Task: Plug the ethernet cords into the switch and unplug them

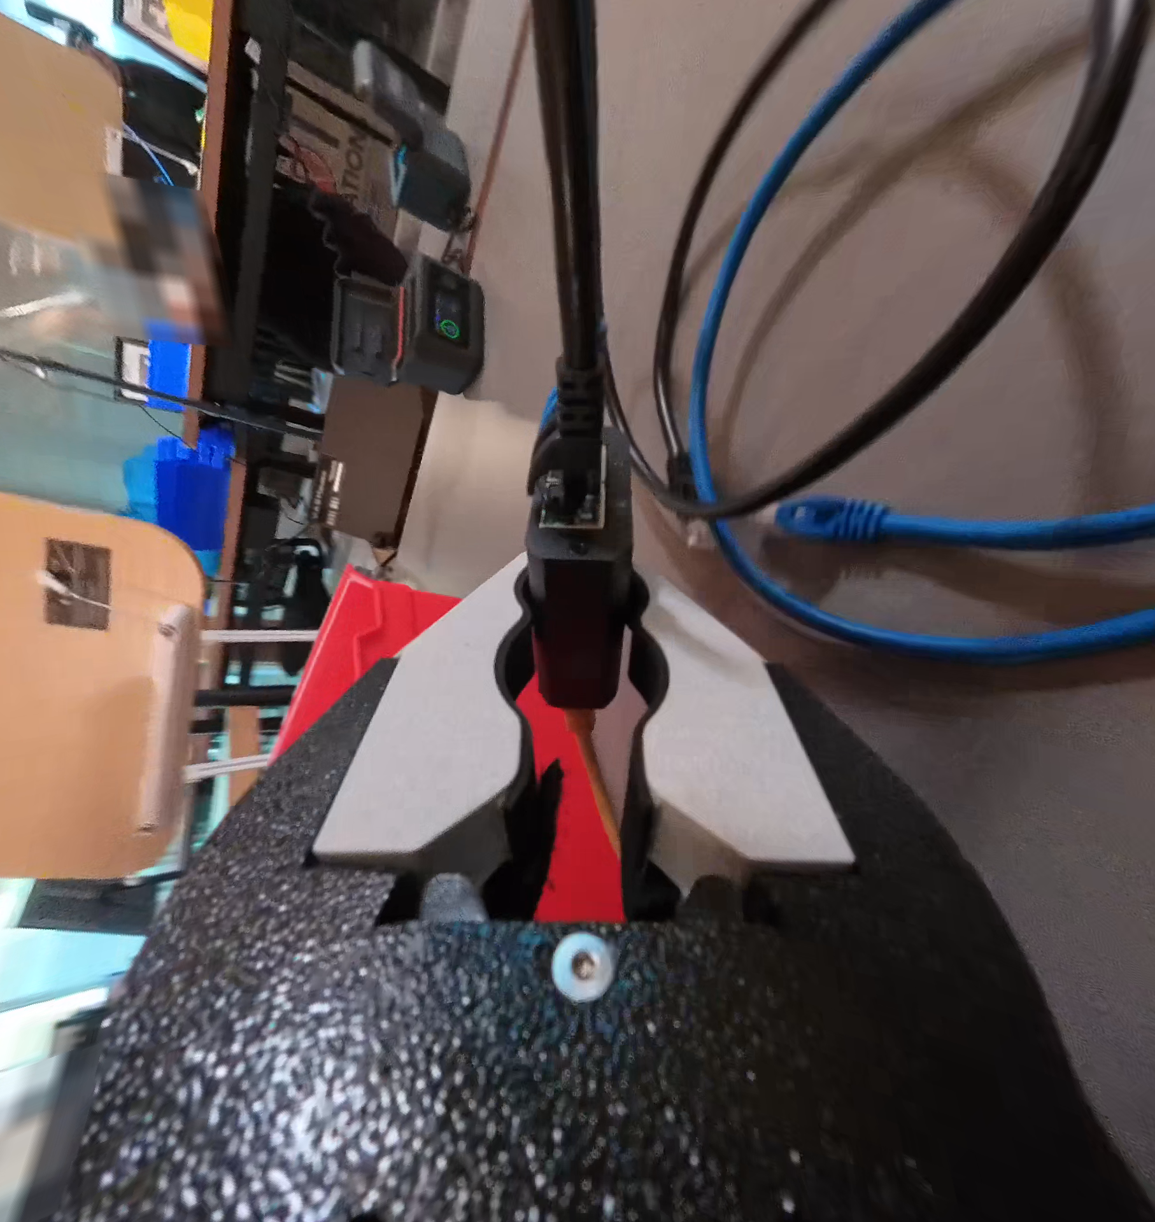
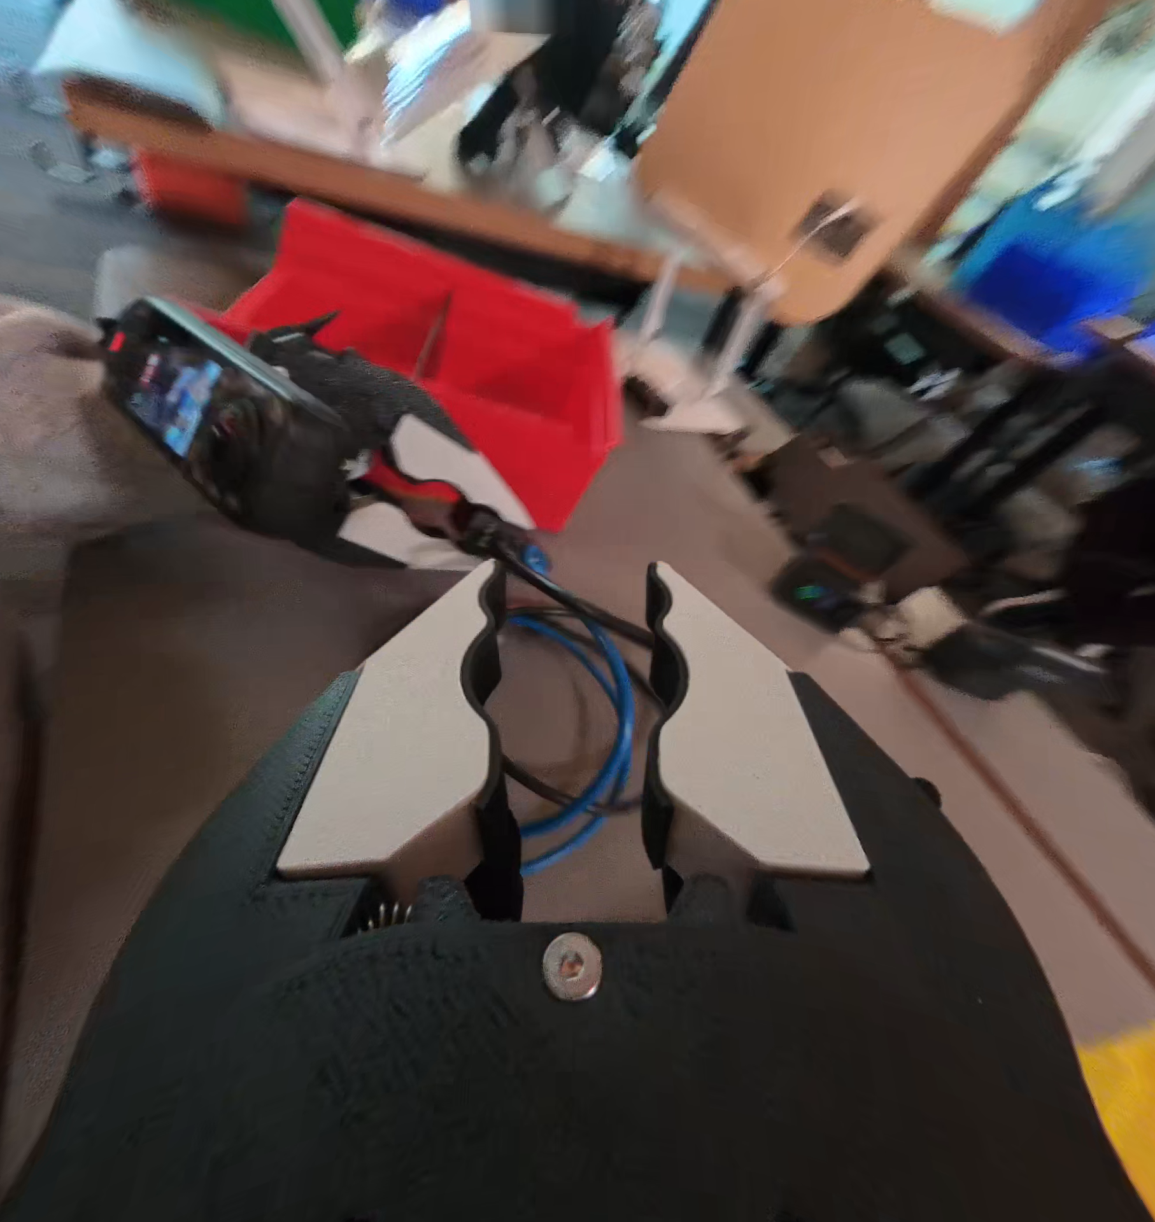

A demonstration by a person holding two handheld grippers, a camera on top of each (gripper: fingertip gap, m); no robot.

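The left claw (image 1: 578, 635) is gripping the switch (image 1: 578, 595), a small dark box pinched between the scalloped inner edges of its pale fingers (image 1: 442, 714), held off the table (image 1: 958, 859) and turned sideways. A black cord (image 1: 571, 198) is sitting plugged into the far face of the switch, its boot and latch showing just past the fingertips, and a thin orange lead (image 1: 595, 780) is trailing back out of the near end between the fingers. Beyond that, a blue cord (image 1: 727, 330) is looping over the table, and its loose blue plug (image 1: 826, 519) is lying just beside a thinner black cable's clear plug (image 1: 697, 529), both unplugged. The right claw (image 2: 571, 575) is hanging released and empty over the coiled cords, its fingers spread apart, pointing toward the left one, which is showing farther off in front of a red bin (image 2: 495, 370); that view is blurred. The step in hand looks like one cord seated and the rest waiting, though an unplugging pass cannot be ruled out. The next move probably calls for the right claw to drop onto the blue plug, pinch it behind the boot, line its latch with a free port, and push in while the left one braces the switch.
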